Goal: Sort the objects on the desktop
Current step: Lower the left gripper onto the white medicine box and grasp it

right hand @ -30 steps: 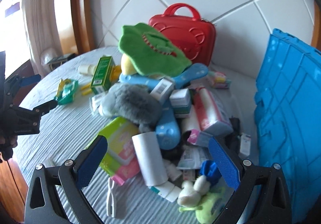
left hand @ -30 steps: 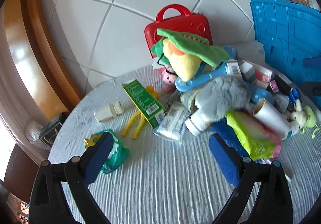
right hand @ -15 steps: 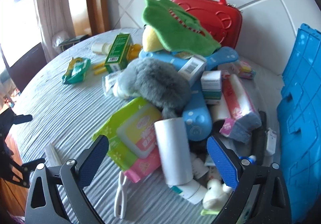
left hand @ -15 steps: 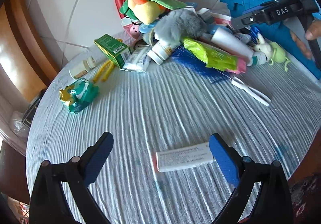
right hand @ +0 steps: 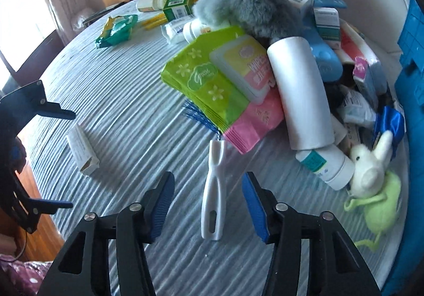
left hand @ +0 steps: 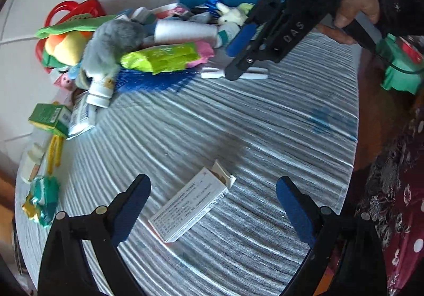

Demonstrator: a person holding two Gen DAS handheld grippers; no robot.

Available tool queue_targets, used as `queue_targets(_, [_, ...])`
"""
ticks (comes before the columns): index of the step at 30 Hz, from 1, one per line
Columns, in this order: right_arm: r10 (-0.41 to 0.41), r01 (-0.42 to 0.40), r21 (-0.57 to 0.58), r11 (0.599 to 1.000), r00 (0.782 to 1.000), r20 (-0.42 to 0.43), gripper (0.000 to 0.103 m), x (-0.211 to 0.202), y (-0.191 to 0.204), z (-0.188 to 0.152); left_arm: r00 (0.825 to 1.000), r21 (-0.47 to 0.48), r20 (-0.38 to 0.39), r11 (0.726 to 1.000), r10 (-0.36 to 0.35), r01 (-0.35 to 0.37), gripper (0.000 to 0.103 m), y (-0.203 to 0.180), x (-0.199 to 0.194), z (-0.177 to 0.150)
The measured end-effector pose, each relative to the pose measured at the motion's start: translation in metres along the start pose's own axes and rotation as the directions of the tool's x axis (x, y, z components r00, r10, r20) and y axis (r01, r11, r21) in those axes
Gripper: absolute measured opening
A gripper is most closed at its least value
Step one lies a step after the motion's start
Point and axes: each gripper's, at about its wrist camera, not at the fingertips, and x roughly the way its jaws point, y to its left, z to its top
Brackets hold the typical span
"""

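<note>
1. Both grippers have dropped toward the table since the earlier frames. We note the right gripper [right hand: 209, 206] now straddles the white plastic handle [right hand: 214, 200], where before it hung above the pile.
2. Its jaws are closing, with the handle between the blue pads [right hand: 161, 207] and not yet pressed.
3. That handle lies flat on the ribbed grey tablecloth [right hand: 127, 100], its forked end tucked under the green-and-pink wipes pack [right hand: 225, 89].
4. The left gripper [left hand: 213, 206] is spread wide and empty. A white carton [left hand: 190, 206] lies on the cloth between its fingers, touching neither, with one end flap open.
5. Legible writing: "WIPES" on the wipes pack lid and "DAS" on the right gripper's body, seen from the left wrist view. The carton's small print cannot be read.
6. A white roll [right hand: 302, 94] leans on the wipes pack, beside a blue crate [right hand: 413, 62].
</note>
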Motion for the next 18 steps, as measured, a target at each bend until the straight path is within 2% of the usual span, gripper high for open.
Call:
queue_targets(2, [-0.021, 0.021, 0.006, 1.0, 1.0, -0.015, 0.042, 0.006, 0.003, -0.002, 0.997, 0.039, -0.015, 0.996, -0.079, 0.08, 0.084, 0.001, 0.007, -0.003])
queue_targets(4, [-0.035, 0.035, 0.007, 0.999, 0.999, -0.03, 0.034, 0.011, 0.006, -0.002, 0.99, 0.073, -0.013, 0.987, -0.142, 0.142, 0.083, 0.002, 0.01, -0.006])
queue_targets(7, [-0.058, 0.058, 0.016, 0.998, 0.998, -0.03, 0.033, 0.013, 0.008, -0.003, 0.977, 0.087, -0.012, 0.973, -0.213, 0.213, 0.083, 0.011, 0.013, -0.01])
queue_targets(9, [-0.059, 0.06, 0.036, 0.998, 0.998, -0.025, 0.033, 0.011, 0.006, -0.002, 0.962, 0.078, -0.02, 0.959, -0.273, 0.274, 0.083, 0.02, 0.016, -0.012])
queue_targets(13, [-0.079, 0.081, 0.041, 0.996, 0.996, -0.028, 0.029, 0.009, 0.007, 0.0, 0.948, 0.144, -0.035, 0.937, -0.317, 0.318, 0.08, 0.028, 0.015, -0.012])
queue_targets(14, [-0.082, 0.084, 0.039, 0.996, 0.996, -0.032, 0.027, 0.009, 0.008, 0.0, 0.945, 0.156, -0.042, 0.932, -0.326, 0.328, 0.074, 0.031, 0.014, -0.012])
queue_targets(15, [-0.085, 0.086, 0.038, 0.996, 0.996, -0.038, 0.019, 0.008, 0.008, 0.001, 0.943, 0.157, -0.044, 0.93, -0.33, 0.333, 0.07, 0.034, 0.014, -0.013])
queue_targets(18, [-0.073, 0.076, 0.045, 0.996, 0.995, -0.071, 0.019, 0.006, 0.009, 0.003, 0.943, 0.111, -0.051, 0.937, -0.329, 0.332, 0.045, 0.043, 0.01, -0.015])
